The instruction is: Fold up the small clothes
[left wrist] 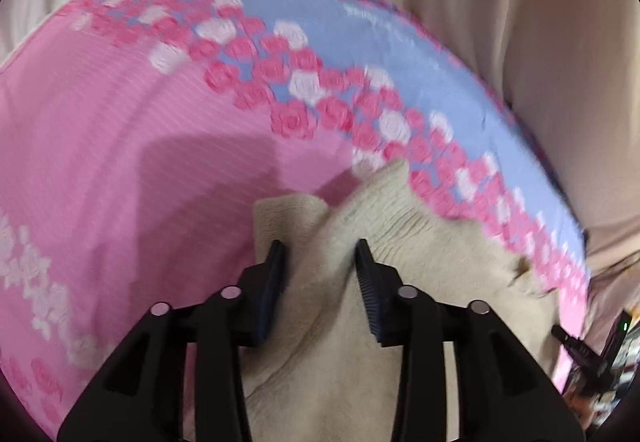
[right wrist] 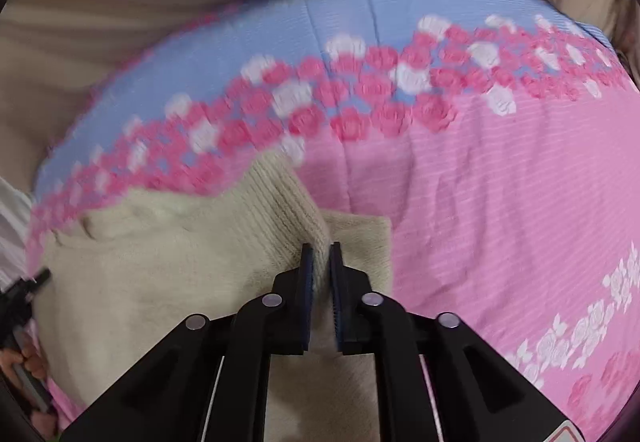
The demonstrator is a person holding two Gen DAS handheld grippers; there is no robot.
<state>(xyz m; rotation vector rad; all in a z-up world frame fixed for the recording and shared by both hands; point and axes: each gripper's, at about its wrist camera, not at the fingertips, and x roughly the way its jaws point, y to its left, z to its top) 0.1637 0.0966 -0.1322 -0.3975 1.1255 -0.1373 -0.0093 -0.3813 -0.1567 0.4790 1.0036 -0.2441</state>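
A cream knitted garment (left wrist: 400,250) lies on a pink and blue floral bedspread (left wrist: 120,145). My left gripper (left wrist: 320,250) is open, its fingers spread over a raised fold of the knit. In the right wrist view the same garment (right wrist: 160,266) fills the lower left. My right gripper (right wrist: 319,252) is shut on a ribbed edge of the garment, with knit pinched between the pads. The other gripper shows at the far left edge of the right wrist view (right wrist: 24,294).
The bedspread (right wrist: 500,201) covers the whole work surface, with a rose band between the pink and blue parts. Beige curtain or fabric (left wrist: 540,21) hangs behind the bed's far edge. Dark clutter sits at the lower right of the left wrist view (left wrist: 592,358).
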